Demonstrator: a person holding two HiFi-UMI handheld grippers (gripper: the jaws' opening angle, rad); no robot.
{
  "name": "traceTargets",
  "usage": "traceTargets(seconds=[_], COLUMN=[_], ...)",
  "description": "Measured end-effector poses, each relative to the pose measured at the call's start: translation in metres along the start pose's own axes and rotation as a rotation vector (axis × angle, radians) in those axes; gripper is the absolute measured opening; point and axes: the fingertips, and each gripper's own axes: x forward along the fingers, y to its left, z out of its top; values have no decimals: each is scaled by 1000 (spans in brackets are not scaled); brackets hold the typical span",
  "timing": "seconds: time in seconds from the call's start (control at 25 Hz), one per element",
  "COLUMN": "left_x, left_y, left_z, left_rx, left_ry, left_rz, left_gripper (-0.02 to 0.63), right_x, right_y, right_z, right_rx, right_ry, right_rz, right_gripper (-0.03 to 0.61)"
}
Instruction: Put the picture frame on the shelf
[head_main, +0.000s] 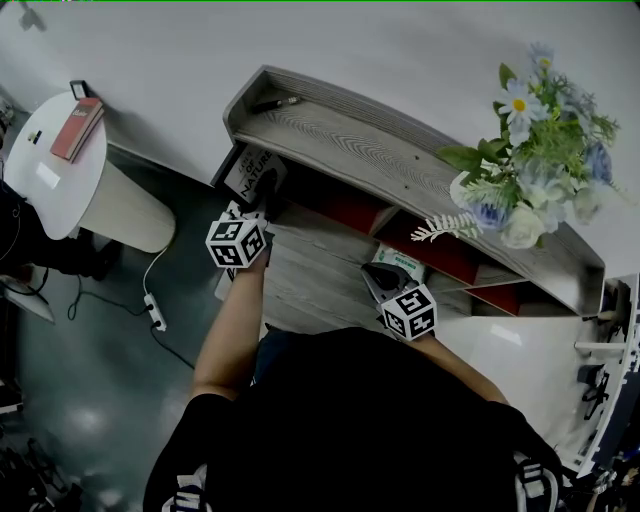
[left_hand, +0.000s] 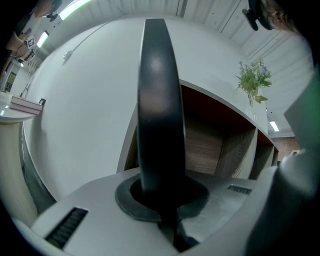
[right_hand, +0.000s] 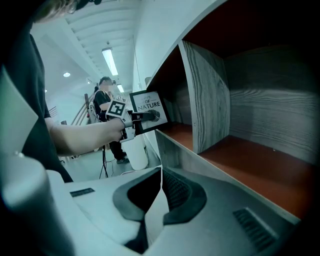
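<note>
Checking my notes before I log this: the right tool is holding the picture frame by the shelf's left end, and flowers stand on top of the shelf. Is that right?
Not quite: the left tool holds the picture frame, as the left gripper view shows; the right tool is shut on nothing. The rest stands.

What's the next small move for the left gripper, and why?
Probably ease the left gripper forward into the shelf's left compartment. Its jaws are clamped on the picture frame, held upright in front of that end and not yet set down. The bay behind it looks bare. The right gripper is shut and empty.
</note>
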Motion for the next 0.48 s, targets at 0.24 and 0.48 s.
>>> traceTargets(seconds=[0.24,0.48], left_x=[8,16], left_y=[0,0], left_z=[1,2], left_rx=[4,-2], left_ry=[-7,-9], left_rz=[13,24], left_gripper=[28,28], right_x=[-1,1], right_y=[-1,0], right_z=[-1,-1], right_rx=[1,0], right_ry=[2,2], right_rz=[0,6], right_gripper=[15,15])
